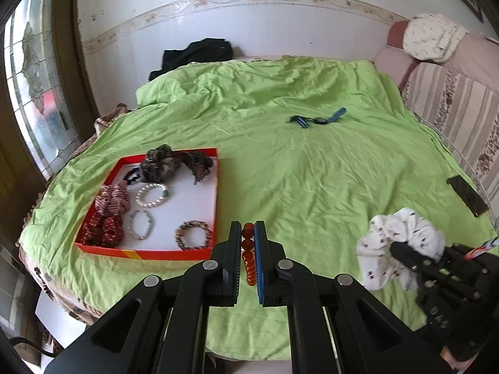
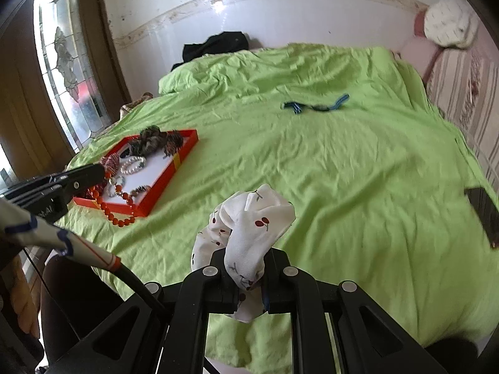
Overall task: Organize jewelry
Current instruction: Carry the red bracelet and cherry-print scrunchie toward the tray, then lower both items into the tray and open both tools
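1. Clamped in my left gripper, an orange bead bracelet hangs just beside the red tray.
2. My right gripper pinches the white cherry-print scrunchie over the green bedsheet.
3. Pearl bracelet lies in the tray.

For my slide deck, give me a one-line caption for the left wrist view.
Left tool shut on an orange bead bracelet beside the red tray on the green bedspread.
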A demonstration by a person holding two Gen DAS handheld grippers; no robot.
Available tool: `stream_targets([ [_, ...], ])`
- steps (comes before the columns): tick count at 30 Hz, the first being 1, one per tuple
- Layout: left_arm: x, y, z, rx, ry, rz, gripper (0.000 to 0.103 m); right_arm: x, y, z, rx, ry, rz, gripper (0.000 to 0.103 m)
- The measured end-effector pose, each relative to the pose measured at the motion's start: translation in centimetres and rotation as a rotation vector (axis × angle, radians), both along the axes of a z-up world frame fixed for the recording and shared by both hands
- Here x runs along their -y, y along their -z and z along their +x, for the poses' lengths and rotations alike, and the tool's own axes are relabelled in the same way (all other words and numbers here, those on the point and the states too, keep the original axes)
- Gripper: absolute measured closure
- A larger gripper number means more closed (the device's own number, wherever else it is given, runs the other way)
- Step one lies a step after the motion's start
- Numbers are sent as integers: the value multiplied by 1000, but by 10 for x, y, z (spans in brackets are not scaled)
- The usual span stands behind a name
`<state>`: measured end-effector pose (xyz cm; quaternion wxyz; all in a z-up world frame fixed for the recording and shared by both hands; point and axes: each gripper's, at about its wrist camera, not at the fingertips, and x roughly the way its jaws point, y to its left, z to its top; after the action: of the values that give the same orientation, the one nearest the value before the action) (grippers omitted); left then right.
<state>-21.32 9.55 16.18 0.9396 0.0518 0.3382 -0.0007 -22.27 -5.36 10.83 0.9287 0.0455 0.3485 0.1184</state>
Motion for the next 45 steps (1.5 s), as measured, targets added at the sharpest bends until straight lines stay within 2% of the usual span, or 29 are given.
stream_targets([
  [8,-28,0,8,0,-69,-10,96,-17,-15,19,-3,-58,30,91],
  [14,-43,6,14,-11,-93,-20,96,-45,-16,24,-2,-113,2,91],
  [24,-72,12,28,-11,-131,-39,96,-65,-13,35,-21,-138,-34,91],
  [32,-96,9,48,-14,-153,-87,96,-86,-9,50,-35,-165,-61,91],
  [36,-107,2,68,2,-139,-152,96,-95,-10,57,-33,-174,-75,91],
  [38,-117,-3,81,31,-127,-226,96,-96,-10,62,-32,-171,-82,91],
  [40,-134,-2,98,36,-98,-367,96,-96,-11,69,-32,-165,-92,91],
  [41,-141,1,106,37,-89,-414,96,-97,-11,72,-31,-160,-98,91],
  [45,-169,25,129,8,-93,-498,96,-98,-11,87,-35,-147,-116,92],
])
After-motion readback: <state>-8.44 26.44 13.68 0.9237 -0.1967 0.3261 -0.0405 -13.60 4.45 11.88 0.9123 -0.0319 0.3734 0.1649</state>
